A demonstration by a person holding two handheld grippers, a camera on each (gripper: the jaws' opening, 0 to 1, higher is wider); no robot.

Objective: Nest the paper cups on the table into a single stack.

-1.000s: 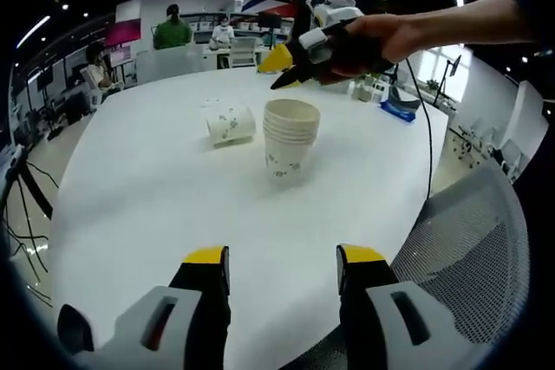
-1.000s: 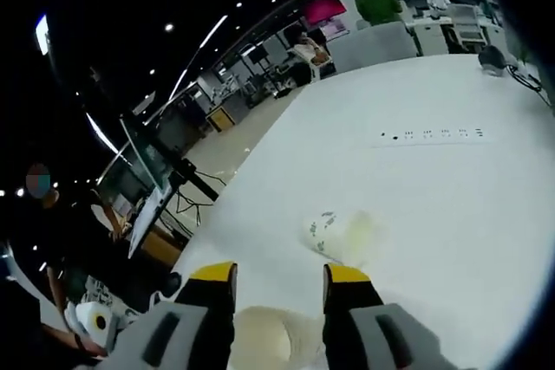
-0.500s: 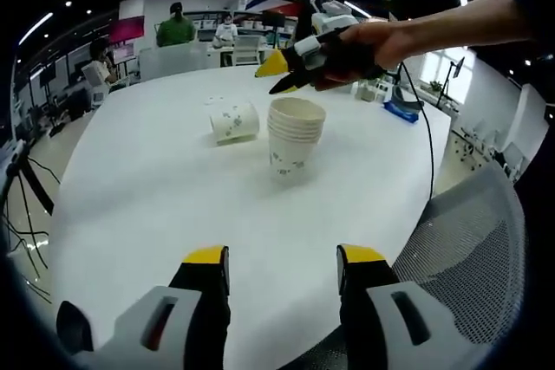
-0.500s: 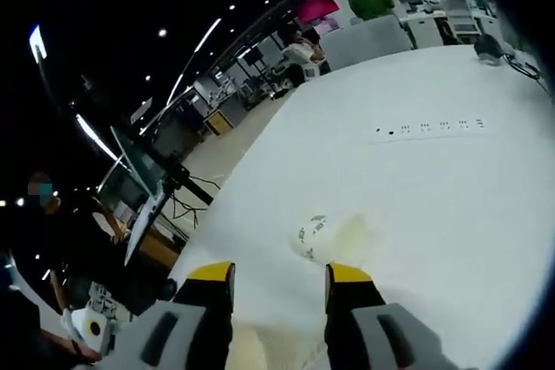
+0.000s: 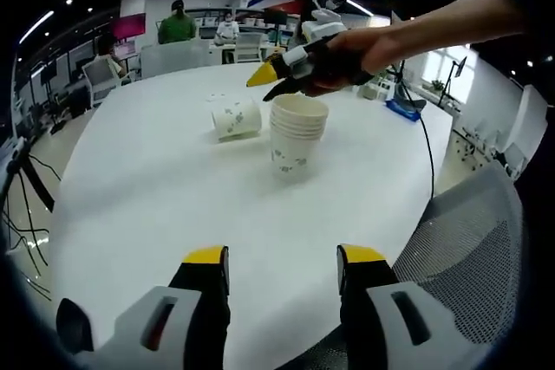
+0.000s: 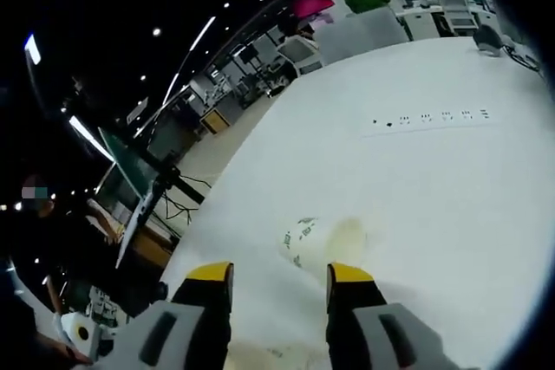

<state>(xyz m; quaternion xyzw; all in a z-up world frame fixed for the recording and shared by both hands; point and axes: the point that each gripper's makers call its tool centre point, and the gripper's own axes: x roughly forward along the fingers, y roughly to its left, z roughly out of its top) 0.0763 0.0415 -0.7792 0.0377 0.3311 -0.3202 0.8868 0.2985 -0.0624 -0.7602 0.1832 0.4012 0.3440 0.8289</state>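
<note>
A stack of several nested paper cups (image 5: 296, 136) stands upright on the white table (image 5: 156, 197). A single patterned cup (image 5: 236, 118) lies on its side just left of and behind the stack. In the left gripper view my right gripper (image 5: 266, 82), held by a hand, hovers above the stack and points toward the lying cup; its jaws look nearly together. My left gripper (image 5: 282, 259) stands open over the near table edge, with nothing between its jaws. In the right gripper view the lying cup (image 6: 322, 243) sits just ahead of my open right gripper (image 6: 278, 273).
A grey mesh chair (image 5: 468, 257) stands at the table's near right. A socket strip (image 6: 429, 118) is set into the tabletop beyond the cup. A blue item (image 5: 401, 110) lies at the far right edge. People sit and stand at desks (image 5: 178, 28) in the background.
My right gripper has moved left and down, from over the stack toward the lying cup, which now sits closer in its view. The left gripper has barely moved.
</note>
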